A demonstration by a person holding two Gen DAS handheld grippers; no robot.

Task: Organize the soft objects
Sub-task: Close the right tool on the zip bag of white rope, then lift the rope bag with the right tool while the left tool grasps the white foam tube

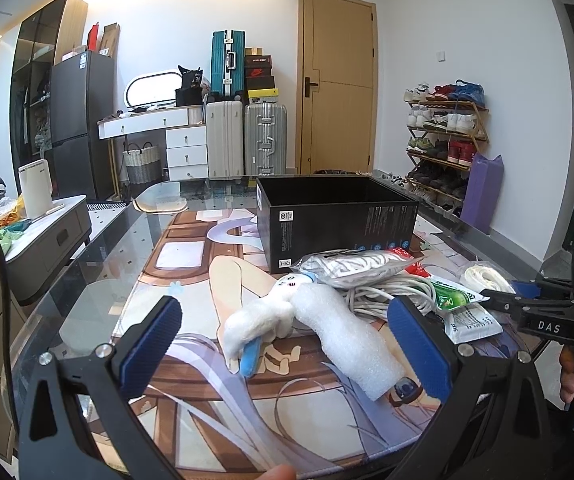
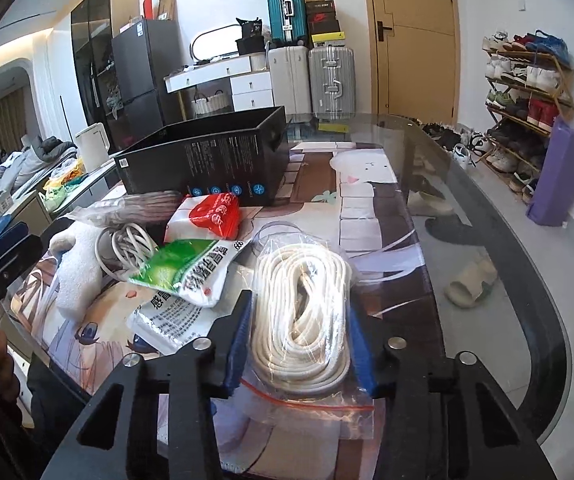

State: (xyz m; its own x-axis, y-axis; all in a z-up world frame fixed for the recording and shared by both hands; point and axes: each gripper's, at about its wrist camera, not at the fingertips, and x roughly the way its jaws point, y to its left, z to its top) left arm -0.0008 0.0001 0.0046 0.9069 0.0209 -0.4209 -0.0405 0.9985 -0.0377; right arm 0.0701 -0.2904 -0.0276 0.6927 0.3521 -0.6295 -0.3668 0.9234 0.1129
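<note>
My left gripper is open, its blue pads on either side of a white plush toy and a white foam roll lying on the printed mat. My right gripper is shut on a bagged coil of white rope, its pads pressing both sides of the bag. It also shows at the right in the left wrist view. An open black box stands behind the pile; it also shows in the right wrist view.
The pile also holds a bagged striped cloth, a loose white cable, a green-white packet, a red-white packet and a white packet. The glass table edge curves on the right.
</note>
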